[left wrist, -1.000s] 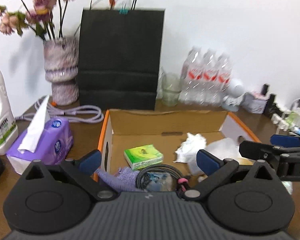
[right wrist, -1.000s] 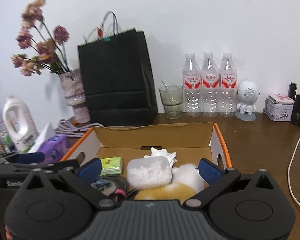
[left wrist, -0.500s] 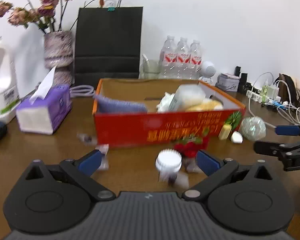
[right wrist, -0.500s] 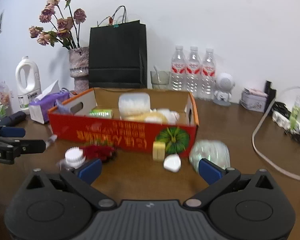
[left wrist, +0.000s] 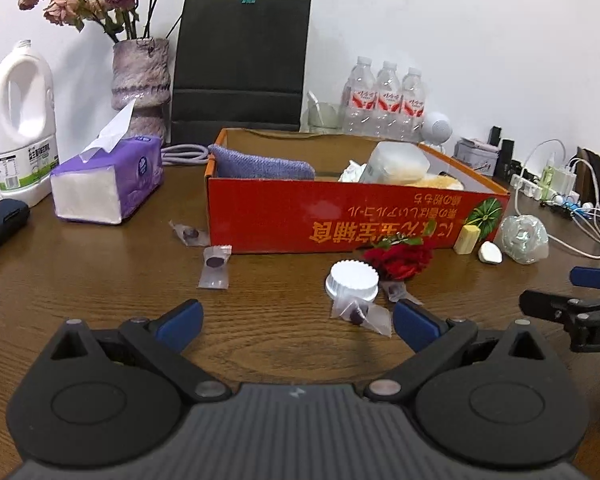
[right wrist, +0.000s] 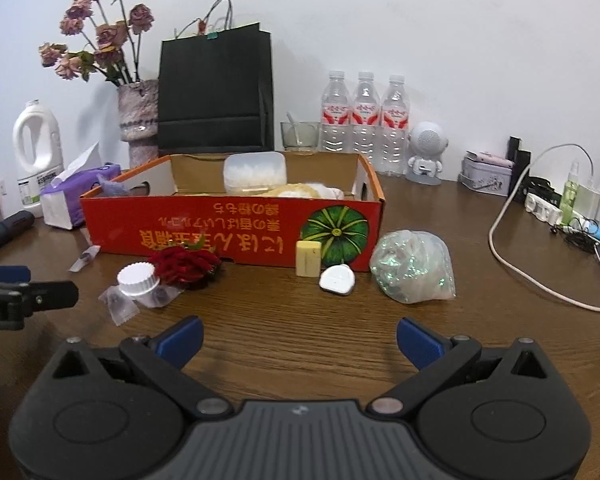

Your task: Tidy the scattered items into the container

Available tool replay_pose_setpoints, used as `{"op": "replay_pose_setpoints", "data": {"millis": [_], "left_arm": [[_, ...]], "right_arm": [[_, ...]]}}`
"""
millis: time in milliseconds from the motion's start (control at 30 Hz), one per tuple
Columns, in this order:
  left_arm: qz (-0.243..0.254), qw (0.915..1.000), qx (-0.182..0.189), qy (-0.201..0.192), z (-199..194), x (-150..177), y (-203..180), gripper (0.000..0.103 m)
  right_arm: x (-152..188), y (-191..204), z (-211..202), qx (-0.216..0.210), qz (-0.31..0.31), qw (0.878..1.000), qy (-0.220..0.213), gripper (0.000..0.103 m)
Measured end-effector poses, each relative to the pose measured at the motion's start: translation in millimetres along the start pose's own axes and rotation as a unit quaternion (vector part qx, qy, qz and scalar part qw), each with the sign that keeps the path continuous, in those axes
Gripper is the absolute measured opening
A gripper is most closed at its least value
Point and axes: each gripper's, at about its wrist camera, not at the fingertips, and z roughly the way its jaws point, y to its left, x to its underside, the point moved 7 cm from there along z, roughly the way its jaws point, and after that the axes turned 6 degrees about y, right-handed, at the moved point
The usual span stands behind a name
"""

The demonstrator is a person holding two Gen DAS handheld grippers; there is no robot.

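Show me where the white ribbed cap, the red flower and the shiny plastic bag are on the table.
white ribbed cap (left wrist: 352, 280), left wrist view, middle of its flat top.
red flower (right wrist: 186, 266), right wrist view, centre of the petals.
shiny plastic bag (right wrist: 414, 266), right wrist view, middle of its front.

The brown wooden worktop (right wrist: 284, 320) carries a red cardboard box (right wrist: 228, 236) at 12 o'clock. Before it lie a white cap (right wrist: 137, 279), a red flower (right wrist: 186, 266), a yellow block (right wrist: 308, 258) and a glittery bag (right wrist: 414, 266). At 10 o'clock sits a tissue pack (left wrist: 108, 188).
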Motion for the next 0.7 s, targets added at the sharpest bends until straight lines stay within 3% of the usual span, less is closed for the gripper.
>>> {"op": "replay_pose_setpoints", "data": {"millis": [333, 467, 700], "left_arm": [[-0.010, 0.9999, -0.007, 0.001, -0.3, 0.6, 2.5, 0.103], [0.016, 0.9998, -0.007, -0.006, -1.5, -0.7, -8.0, 0.103], [0.035, 0.9990, 0.028, -0.001, 11.2, -17.9, -42.3, 0.103]], "right_arm": [[-0.1, -1.4, 0.1, -0.001, 0.006, 1.000, 0.000, 0.103], [0.4, -7.8, 2.4, -0.016, 0.016, 1.000, 0.006, 0.103], [-8.6, -53.5, 9.2, 0.029, 0.018, 0.999, 0.008, 0.103]]}}
